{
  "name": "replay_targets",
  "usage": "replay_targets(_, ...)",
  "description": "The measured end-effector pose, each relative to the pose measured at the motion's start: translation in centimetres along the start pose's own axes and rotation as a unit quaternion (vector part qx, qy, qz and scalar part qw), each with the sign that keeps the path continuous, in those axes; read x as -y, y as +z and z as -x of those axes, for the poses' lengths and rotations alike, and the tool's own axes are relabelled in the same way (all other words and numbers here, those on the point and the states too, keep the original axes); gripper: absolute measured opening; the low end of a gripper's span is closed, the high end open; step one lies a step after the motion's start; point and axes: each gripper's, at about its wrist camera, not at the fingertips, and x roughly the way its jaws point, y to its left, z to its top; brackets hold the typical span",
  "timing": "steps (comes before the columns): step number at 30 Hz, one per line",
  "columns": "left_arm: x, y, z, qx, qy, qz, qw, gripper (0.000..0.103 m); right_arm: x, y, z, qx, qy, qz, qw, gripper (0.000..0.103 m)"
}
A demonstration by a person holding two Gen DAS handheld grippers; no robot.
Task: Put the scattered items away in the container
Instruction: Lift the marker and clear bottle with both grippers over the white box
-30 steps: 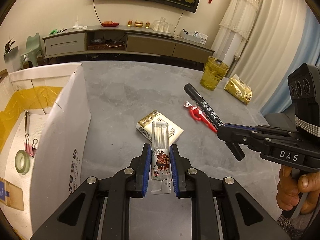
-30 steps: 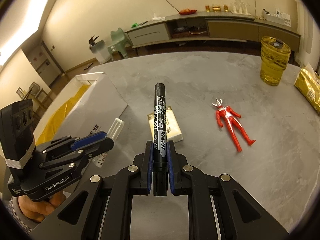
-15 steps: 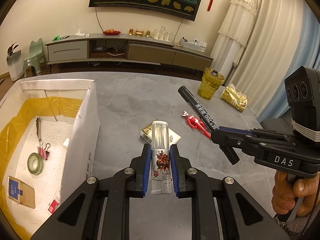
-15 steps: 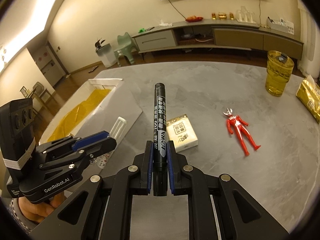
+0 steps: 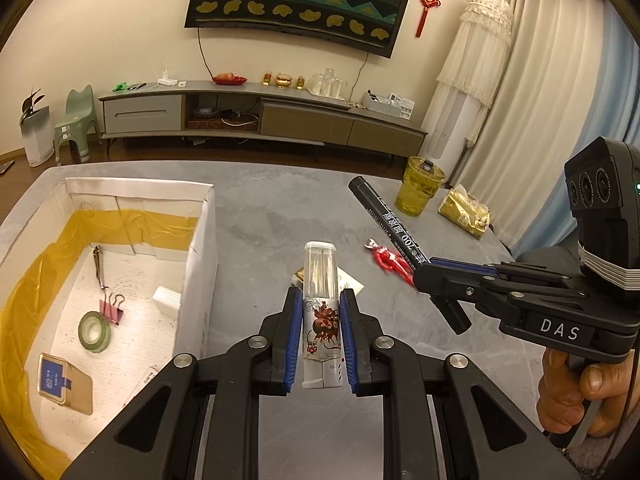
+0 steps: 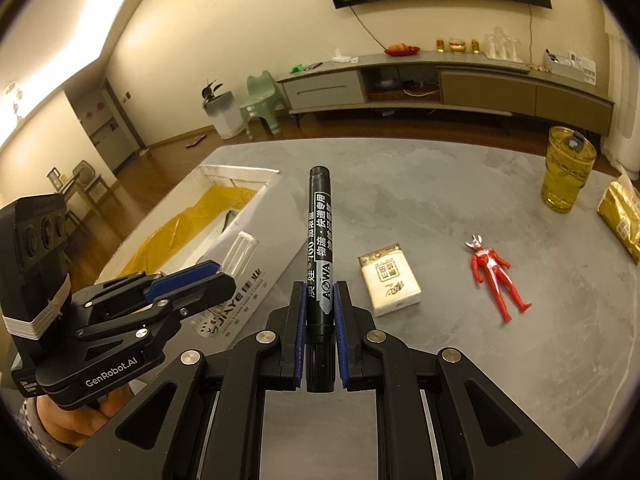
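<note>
On my left the white box (image 5: 202, 264) sits open on the grey table (image 5: 264, 216), lined with yellow tape along its inner walls; inside I see a green tape roll (image 5: 94, 331), a pink binder clip (image 5: 111, 310), a gold card-like packet (image 5: 66, 383), a small white block (image 5: 167, 299) against the near wall and a slim metal piece (image 5: 99, 266) further back. My left gripper (image 5: 320, 328) is pinching a clear-capped tube (image 5: 321, 312) with a printed label, held above the table just right of the box wall; my right gripper (image 6: 320, 320) is clamped on a black marker (image 6: 320, 248), also in the air, pointing out over the table. Scattered on the table: a small white-and-gold pack (image 6: 389, 280) just beyond both grippers, a red toy figure (image 6: 495, 276) to its right, a yellow glass cup (image 6: 567, 170) and a gold foil bag (image 6: 622, 216) at the far right edge; the box's tall near wall stands between my tube and the box floor.
</note>
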Motion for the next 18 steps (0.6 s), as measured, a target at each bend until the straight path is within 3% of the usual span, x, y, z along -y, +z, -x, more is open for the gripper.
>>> replay_targets(18,-1.5,0.4,2.9,0.020,0.007,0.008,0.9997,0.020,-4.0,1.1,0.4,0.012,0.014,0.025,1.000,0.014)
